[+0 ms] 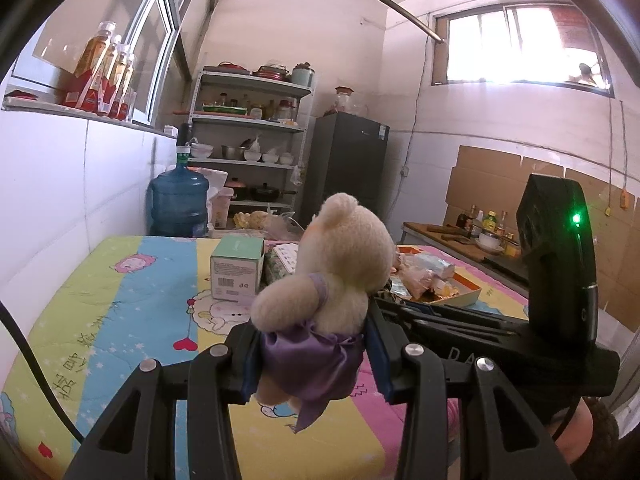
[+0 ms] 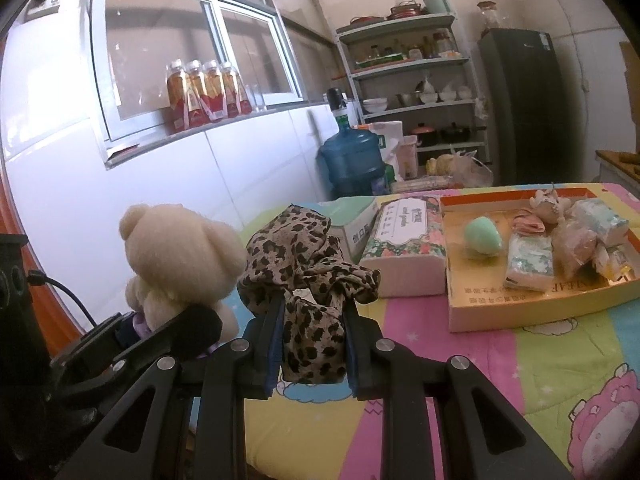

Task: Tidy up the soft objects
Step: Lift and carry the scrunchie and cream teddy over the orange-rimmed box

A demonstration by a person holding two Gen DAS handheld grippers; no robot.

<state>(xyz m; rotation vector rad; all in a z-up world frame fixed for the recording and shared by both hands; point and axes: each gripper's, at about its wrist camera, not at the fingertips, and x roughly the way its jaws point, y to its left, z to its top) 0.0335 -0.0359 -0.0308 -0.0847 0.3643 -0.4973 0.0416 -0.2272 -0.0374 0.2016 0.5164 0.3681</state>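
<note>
My left gripper point(image 1: 312, 350) is shut on a cream teddy bear point(image 1: 340, 248) in a purple satin dress and holds it above the bed. The bear also shows in the right wrist view point(image 2: 180, 248), at the left. My right gripper point(image 2: 314, 332) is shut on a bunched leopard-print cloth point(image 2: 304, 272) held above the bed. An orange-rimmed cardboard tray point(image 2: 532, 312) lies to the right with a green soft egg point(image 2: 482, 236), tissue packs point(image 2: 530, 256) and a small plush toy point(image 2: 548, 206) in it. The tray also shows in the left wrist view point(image 1: 464, 298).
A colourful cartoon quilt point(image 2: 500, 360) covers the bed. A floral tissue box point(image 2: 408, 236) and a mint green box point(image 1: 236, 266) stand beside the tray. A white wall point(image 2: 140, 188) runs along the left. A blue water jug point(image 2: 352, 160), shelves point(image 2: 416, 80) and a fridge point(image 2: 520, 100) stand beyond.
</note>
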